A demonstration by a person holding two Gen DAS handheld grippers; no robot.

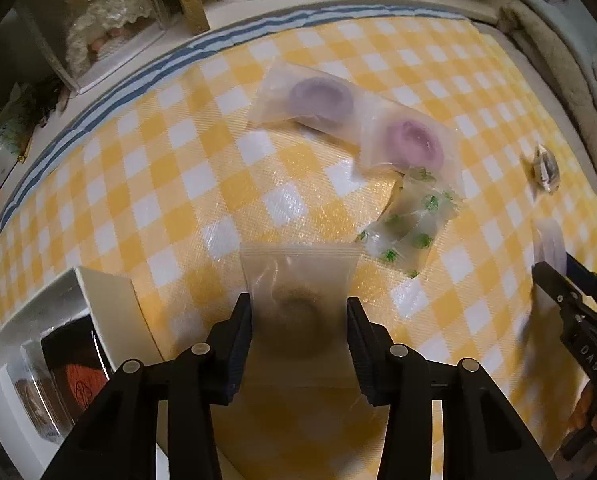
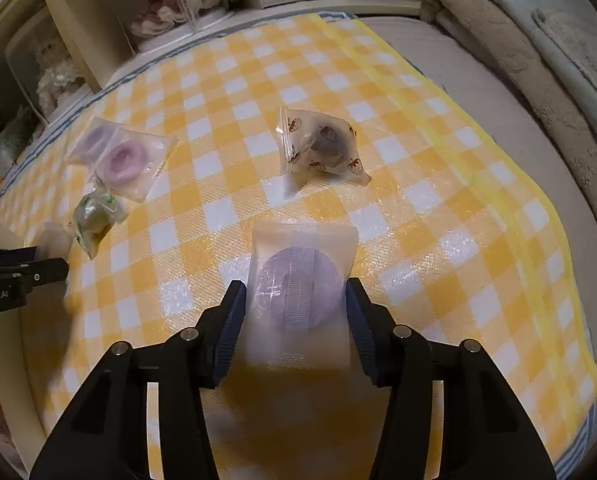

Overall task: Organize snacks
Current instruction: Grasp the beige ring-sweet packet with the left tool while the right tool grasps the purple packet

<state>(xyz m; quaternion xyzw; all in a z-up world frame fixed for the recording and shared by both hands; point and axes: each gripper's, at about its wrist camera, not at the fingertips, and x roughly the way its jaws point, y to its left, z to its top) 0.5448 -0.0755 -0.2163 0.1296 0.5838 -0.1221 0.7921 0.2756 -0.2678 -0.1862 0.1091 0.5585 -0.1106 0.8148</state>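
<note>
Above the checked cloth (image 2: 418, 184), left gripper (image 1: 298, 332) clamps a brown snack packet (image 1: 298, 280), right gripper (image 2: 296, 308) a purple one (image 2: 298, 276); next, likely placement in the white box (image 1: 110, 300).

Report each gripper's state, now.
Left gripper: shut on a packet with a brown snack.
Right gripper: shut on a packet with a purple snack.

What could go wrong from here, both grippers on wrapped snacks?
1. The left gripper pinches the brown snack packet by its slippery wrapper; it may slide out on the way to the white box.
2. The right gripper squeezes the purple snack packet across the soft round; it could deform.
</note>
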